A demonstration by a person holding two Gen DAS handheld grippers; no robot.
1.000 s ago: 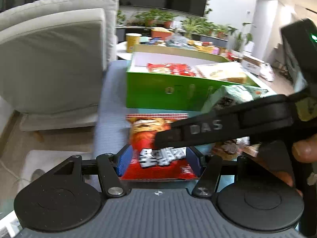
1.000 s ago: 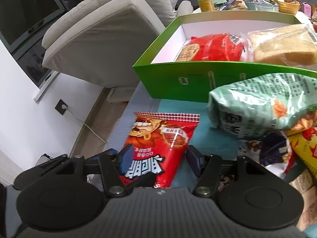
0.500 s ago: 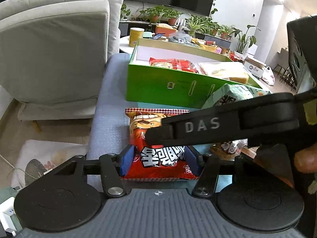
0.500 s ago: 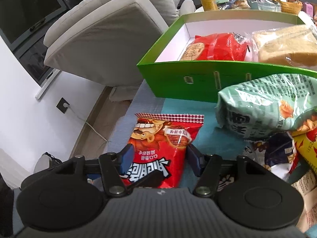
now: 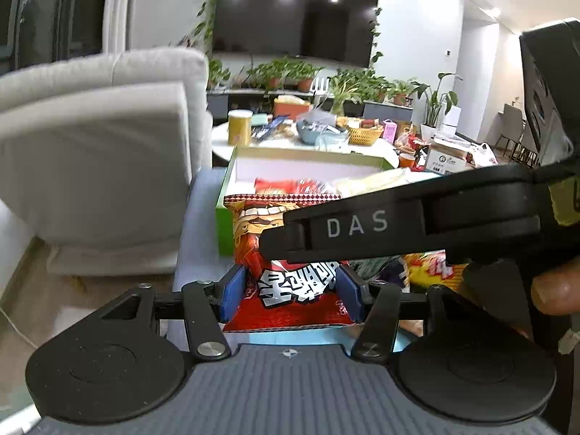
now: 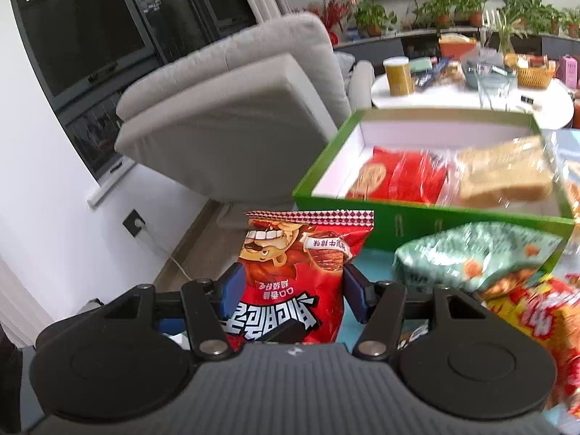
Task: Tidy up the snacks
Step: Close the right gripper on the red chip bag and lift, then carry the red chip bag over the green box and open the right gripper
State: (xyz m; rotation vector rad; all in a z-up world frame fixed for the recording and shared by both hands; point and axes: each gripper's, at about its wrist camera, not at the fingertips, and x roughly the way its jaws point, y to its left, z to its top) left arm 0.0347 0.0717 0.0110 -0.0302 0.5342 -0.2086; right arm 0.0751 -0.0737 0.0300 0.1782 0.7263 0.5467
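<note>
Grey sofa fills the left of both views; round white table behind with yellow cup, wicker basket, potted plants beyond; dark TV on the far wall.

Green box, open top, white inside, sits on the blue-grey surface toward its far edge; inside it a red packet at the left and wrapped bread at the right.

Loose snacks near the box's front wall: pale green bag, yellow-red bag at the right edge, both blurred.

Red snack bag: glossy red, cartoon lion face with big teeth, checkered sealed top edge, bold white-black characters across the lower half, upright, raised in front of the box's near-left corner; bottom edge off the surface in the left view.

Right gripper: blue pads pressed on both sides of the bag, clenched on it.
Left gripper: jaws have just been closing, pads now against the bag's lower sides, grasping it too; the right tool's black arm crosses this view, fingertip at the right edge.
</note>
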